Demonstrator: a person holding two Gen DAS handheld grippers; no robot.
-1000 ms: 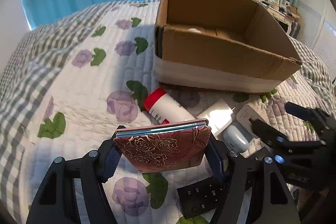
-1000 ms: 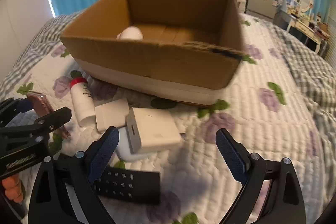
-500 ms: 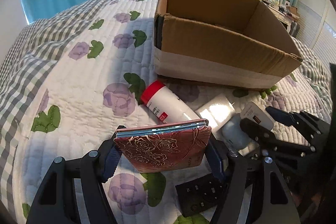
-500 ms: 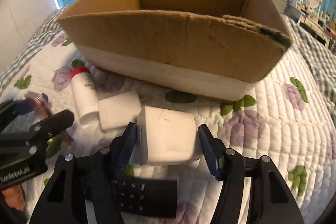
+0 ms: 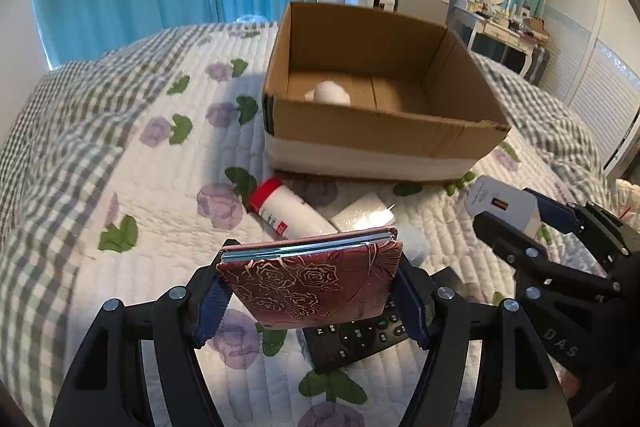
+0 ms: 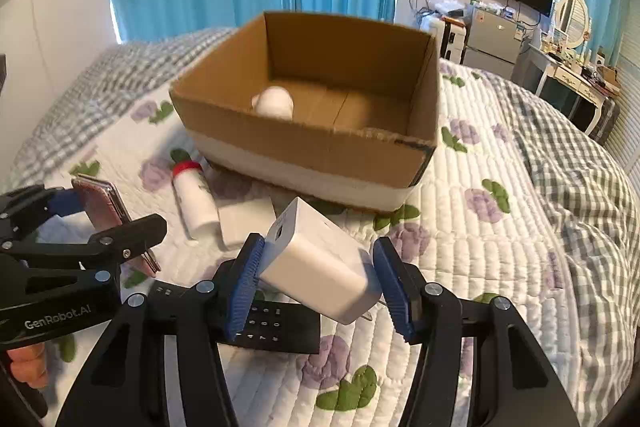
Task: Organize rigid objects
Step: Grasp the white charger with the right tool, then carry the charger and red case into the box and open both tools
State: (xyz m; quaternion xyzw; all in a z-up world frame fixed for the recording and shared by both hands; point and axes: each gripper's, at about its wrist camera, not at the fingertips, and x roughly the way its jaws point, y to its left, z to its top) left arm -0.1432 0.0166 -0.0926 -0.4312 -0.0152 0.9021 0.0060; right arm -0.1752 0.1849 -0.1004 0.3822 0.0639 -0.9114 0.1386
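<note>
Black left claw (silver screws), ribbed blue pads.

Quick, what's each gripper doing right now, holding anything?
Left gripper: closed on the rose-patterned case.
Right gripper: closed on the white charger.

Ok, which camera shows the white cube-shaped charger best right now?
The right wrist view: the white cube-shaped charger sits centred between the right gripper pads, top, side and port face showing. The left wrist view shows only its port face, rest hidden behind that gripper.
</note>
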